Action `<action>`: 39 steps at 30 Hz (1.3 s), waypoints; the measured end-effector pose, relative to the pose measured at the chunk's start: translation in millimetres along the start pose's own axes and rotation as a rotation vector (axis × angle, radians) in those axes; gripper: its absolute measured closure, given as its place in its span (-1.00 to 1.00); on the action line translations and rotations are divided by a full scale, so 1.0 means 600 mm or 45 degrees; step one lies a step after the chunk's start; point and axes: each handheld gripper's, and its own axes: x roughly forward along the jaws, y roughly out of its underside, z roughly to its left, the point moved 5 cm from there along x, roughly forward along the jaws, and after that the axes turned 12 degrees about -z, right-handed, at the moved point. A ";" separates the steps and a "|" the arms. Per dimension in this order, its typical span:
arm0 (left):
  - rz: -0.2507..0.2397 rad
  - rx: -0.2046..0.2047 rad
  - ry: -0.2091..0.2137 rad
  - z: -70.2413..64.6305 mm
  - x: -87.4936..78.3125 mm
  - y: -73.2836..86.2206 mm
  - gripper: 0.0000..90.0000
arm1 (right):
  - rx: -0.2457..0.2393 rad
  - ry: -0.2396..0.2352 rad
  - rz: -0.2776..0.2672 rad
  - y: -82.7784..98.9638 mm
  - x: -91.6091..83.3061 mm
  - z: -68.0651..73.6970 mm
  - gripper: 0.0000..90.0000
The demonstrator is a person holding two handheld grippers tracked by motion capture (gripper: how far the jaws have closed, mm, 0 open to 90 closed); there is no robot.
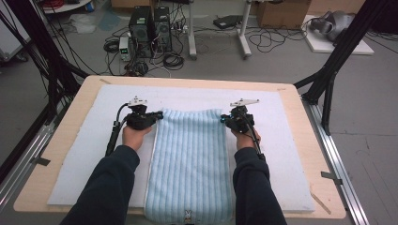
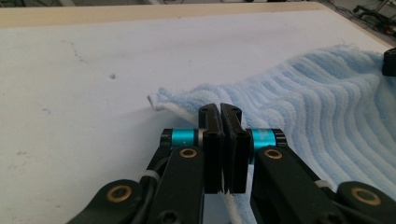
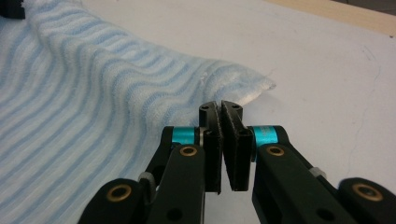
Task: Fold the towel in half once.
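Left hand-held gripper [image 1: 157, 115] clenched on far left corner of towel [image 1: 187, 164]; right hand-held gripper [image 1: 223, 120] clenched on far right corner. Light blue striped towel lies flat on white mat [image 1: 84, 140] on surface, near edge hanging over front. Grasp done; corners slightly raised. Fold itself seems not yet made.

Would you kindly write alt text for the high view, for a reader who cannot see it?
Two hand-held grippers, the left gripper and the right gripper, are each shut on a far corner of a light blue ribbed towel. The towel lies on a white padded mat covering a pale wooden table; dark-sleeved forearms enter from below.
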 end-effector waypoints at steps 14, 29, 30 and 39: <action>-0.001 0.046 0.061 -0.037 -0.077 0.026 0.94 | 0.025 -0.108 -0.110 0.023 -0.083 0.039 0.93; -0.023 0.047 0.194 -0.083 -0.160 0.079 0.93 | -0.028 -0.177 -0.102 0.069 -0.147 0.084 0.90; -0.028 0.049 0.203 -0.085 -0.164 0.083 0.93 | -0.027 -0.181 -0.103 0.072 -0.152 0.088 0.90; -0.005 0.023 0.237 -0.102 -0.199 0.120 0.92 | -0.031 -0.188 -0.062 0.118 -0.177 0.112 0.87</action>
